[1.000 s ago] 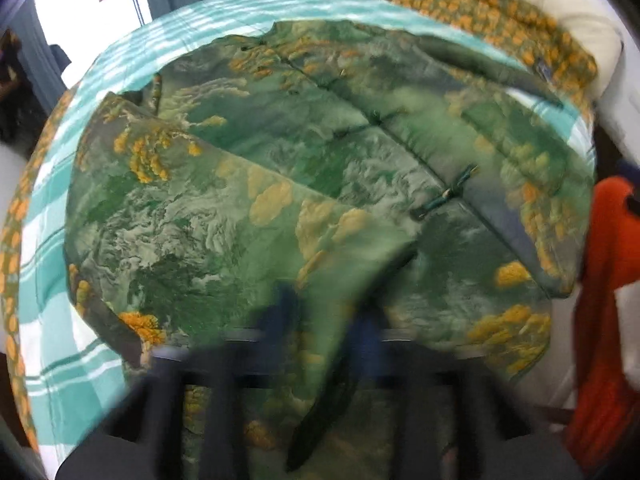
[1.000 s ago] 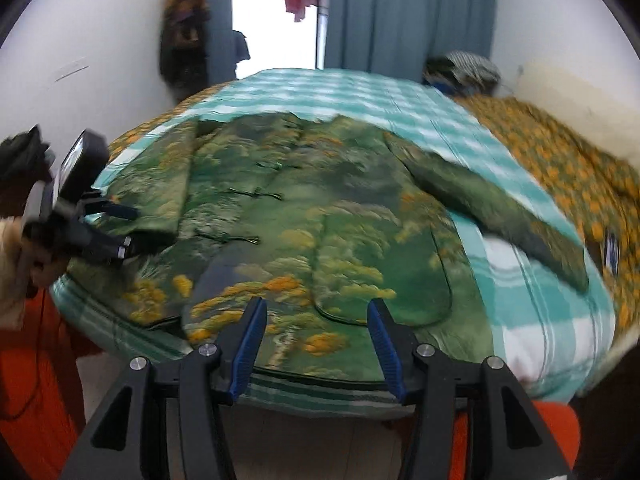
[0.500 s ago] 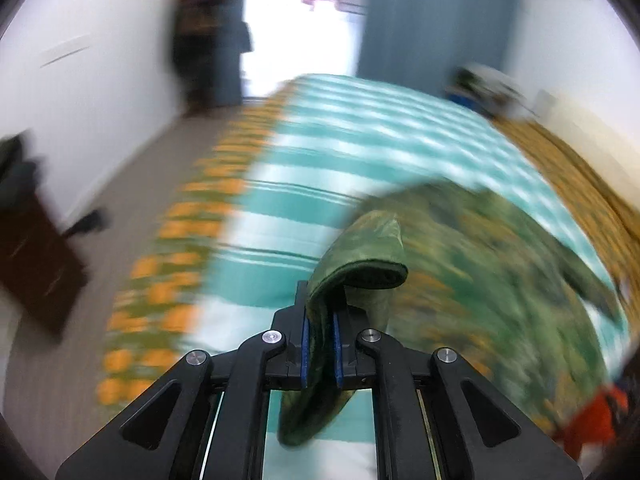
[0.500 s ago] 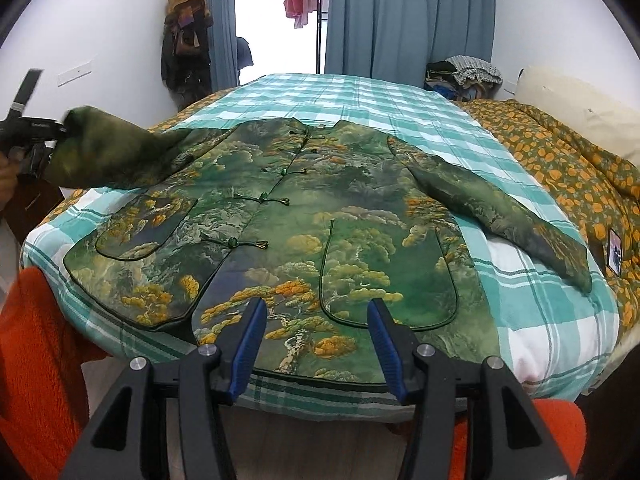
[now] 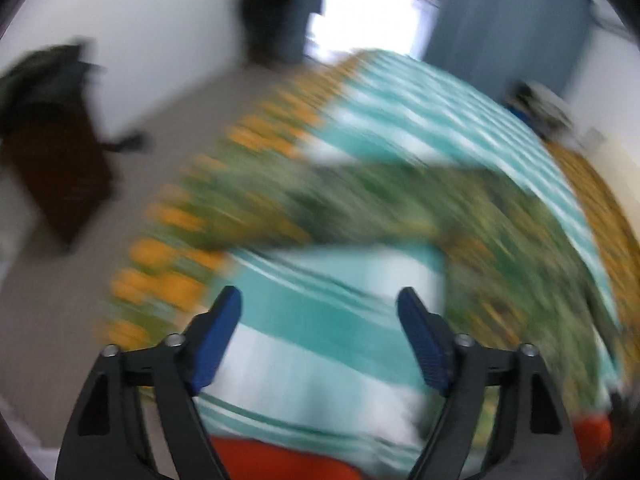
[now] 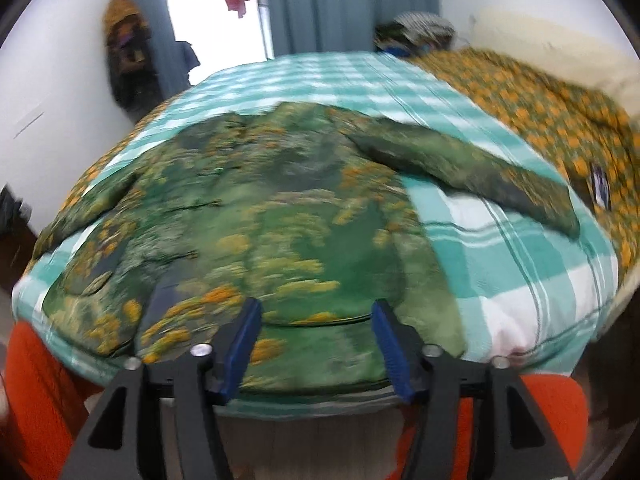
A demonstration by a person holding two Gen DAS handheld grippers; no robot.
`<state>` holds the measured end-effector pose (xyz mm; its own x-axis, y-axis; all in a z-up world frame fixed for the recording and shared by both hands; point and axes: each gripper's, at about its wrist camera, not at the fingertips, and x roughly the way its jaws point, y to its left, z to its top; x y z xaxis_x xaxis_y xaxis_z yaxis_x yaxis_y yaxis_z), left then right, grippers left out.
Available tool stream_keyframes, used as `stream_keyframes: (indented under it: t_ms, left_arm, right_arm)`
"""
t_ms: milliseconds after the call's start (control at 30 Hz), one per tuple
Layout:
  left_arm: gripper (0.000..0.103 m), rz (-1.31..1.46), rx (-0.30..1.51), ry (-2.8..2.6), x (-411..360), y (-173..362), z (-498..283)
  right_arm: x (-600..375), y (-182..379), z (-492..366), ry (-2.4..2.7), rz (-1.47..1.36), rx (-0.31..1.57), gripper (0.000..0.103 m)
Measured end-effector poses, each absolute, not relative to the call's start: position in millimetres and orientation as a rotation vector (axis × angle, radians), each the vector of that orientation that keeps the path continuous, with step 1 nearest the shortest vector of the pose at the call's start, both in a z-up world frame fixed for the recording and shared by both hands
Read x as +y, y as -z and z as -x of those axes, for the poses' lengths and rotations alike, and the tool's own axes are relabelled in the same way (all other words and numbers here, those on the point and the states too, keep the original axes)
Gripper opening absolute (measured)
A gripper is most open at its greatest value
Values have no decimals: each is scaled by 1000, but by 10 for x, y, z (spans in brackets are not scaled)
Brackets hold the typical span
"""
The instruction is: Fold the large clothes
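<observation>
A large green jacket (image 6: 260,216) with yellow and orange print lies spread flat, front up, on the bed. Its right sleeve (image 6: 472,168) stretches out to the right. Its left sleeve (image 5: 360,196) lies out to the left, blurred in the left wrist view. My left gripper (image 5: 318,320) is open and empty above the bed's near left corner, short of the sleeve. My right gripper (image 6: 316,328) is open and empty just above the jacket's bottom hem.
The bed has a teal and white checked sheet (image 6: 512,272). An orange-patterned quilt (image 6: 560,120) and a pillow (image 6: 560,48) lie at the right. A dark cabinet (image 5: 56,168) stands by the left wall. Orange clothing (image 6: 36,392) shows at the bed's near edge.
My left gripper has opened and let go of the left sleeve, which now lies out on the bed. My right gripper has moved closer to the hem.
</observation>
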<state>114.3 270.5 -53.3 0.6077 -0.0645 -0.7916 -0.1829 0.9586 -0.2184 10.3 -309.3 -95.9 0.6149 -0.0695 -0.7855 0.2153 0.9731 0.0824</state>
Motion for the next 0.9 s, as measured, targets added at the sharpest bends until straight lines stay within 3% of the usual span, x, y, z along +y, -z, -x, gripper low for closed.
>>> stream_keyframes:
  t_ms: [267,333,400,433,467,533,567,600,767,833,900]
  left_arm:
    - [84,207,1227,231,1422,1652,-1548]
    - [74,215,1248,250,1331,1738,-1560]
    - [38,218,1234,286,1290,1698,-1513]
    - [34,212,1225,295,1278,1671,-1497]
    - [27,212,1217,303,1275,1648,-1486]
    - [22,214,1207,316,1245,1623,-1486]
    - [20,203,1201,318,1222,1598,-1465]
    - [20,186,1195,320,1186,1568,-1425]
    - [21,123,1186,325,1207,1499,-1200]
    - [29,109,1179,305,1214,1499,-1212]
    - [53,89,1160,243,1233,1447,-1232]
  right_arm:
    - [-3867,1513,-533,196,-265,1152,68]
    - [-3900,1639,-555,140,-317,1191,68]
    - [-3882,1696,-523,117,-349,1188,68]
    - [-3851,1686,-499,109,-338,1174,67]
    - [-3823,1670,-481,101,-328,1166,63]
    - [-3780,1637,-430,90,-320,1143,32]
    - [-3775,1629,-410,101,-320,1137,24]
    - [-3774,1606,-370,105,-327,1127,16]
    - [-3718,1475,-166,119,-320,1093,15]
    - [-3696,1441,-159,130,-276,1091,15]
    - [-3628,1431,-218,165,-219,1080,21]
